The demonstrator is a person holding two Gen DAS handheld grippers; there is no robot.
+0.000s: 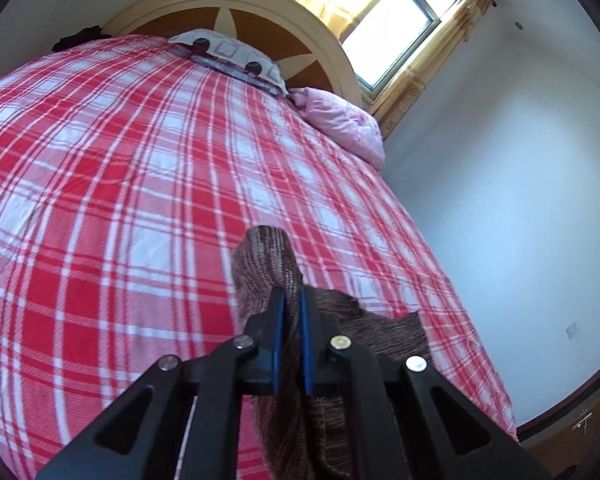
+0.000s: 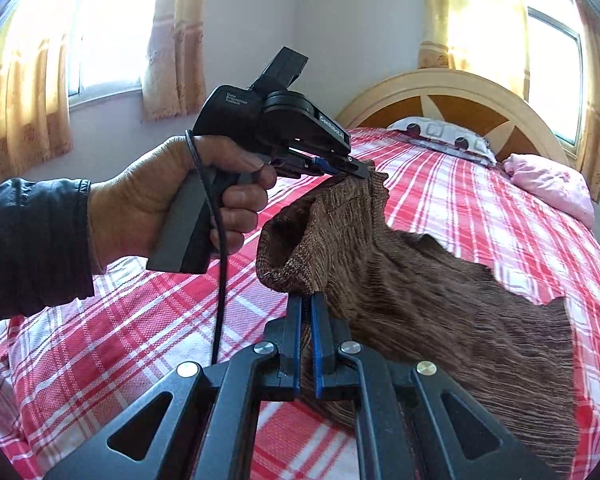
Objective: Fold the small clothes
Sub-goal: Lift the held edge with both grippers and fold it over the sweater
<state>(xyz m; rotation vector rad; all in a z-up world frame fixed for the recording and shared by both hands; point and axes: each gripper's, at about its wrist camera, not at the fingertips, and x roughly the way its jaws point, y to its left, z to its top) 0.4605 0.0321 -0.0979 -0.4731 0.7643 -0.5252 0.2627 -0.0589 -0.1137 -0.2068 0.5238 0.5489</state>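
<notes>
Now we pinch the brown knit garment [image 2: 420, 280] in both tongs, left [image 1: 292, 300] and right [image 2: 305, 300], above the bed [image 1: 100, 200]. Pulling apart could slip the stretchy hem free.

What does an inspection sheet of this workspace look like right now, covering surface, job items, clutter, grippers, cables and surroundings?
Surface: bed with a red and white plaid sheet, mostly flat.
Job's things: brown knit garment, one end lifted off the bed, the rest trailing on the sheet.
Clutter: pillow and pink quilt by the headboard; dark item at the bed's far corner, too small to identify.
Grippers: left gripper and right gripper both shut on the garment's raised edge.
Cables: black cable hanging from the left gripper's handle.
Surroundings: white walls, curtained windows, bright daylight.
</notes>
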